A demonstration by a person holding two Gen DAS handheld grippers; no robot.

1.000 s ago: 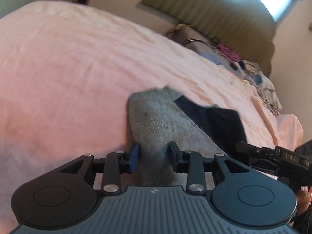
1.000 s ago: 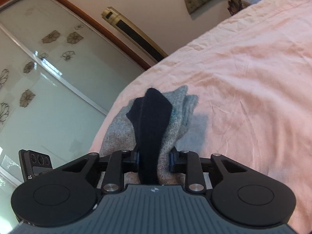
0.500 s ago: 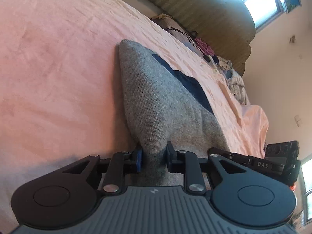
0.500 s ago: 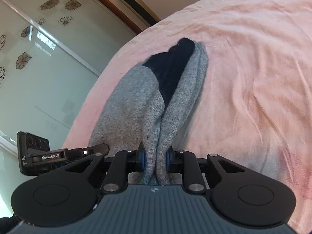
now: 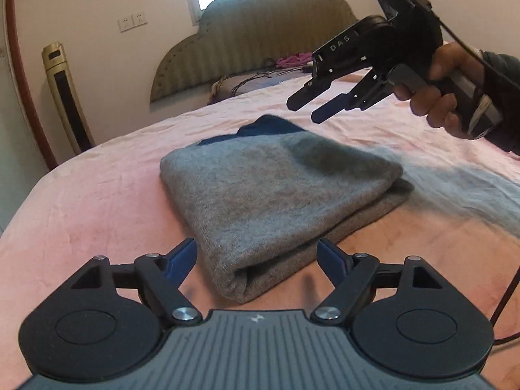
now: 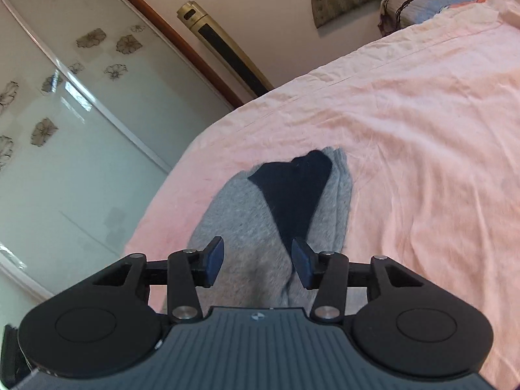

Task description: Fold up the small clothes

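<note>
A grey knit garment (image 5: 279, 191) with a dark navy part (image 5: 269, 126) lies folded flat on the pink bed sheet (image 5: 97, 201). My left gripper (image 5: 256, 260) is open, its fingers on either side of the near folded corner, not gripping it. My right gripper (image 5: 313, 107) shows in the left wrist view, open and empty, held in the air above the garment's far right side. In the right wrist view my right gripper (image 6: 256, 260) is open above the grey garment (image 6: 243, 221), with the navy part (image 6: 292, 188) ahead of it.
An olive padded headboard (image 5: 260, 32) and a heap of clothes (image 5: 260, 78) are at the bed's far end. A gold tower fan (image 5: 65, 97) stands by the wall on the left. Glass sliding doors (image 6: 65, 130) run along the bed's side.
Both grippers have opened and let go of the garment. It now lies folded on the bed. My right gripper has lifted away above it and the left has drawn back.
</note>
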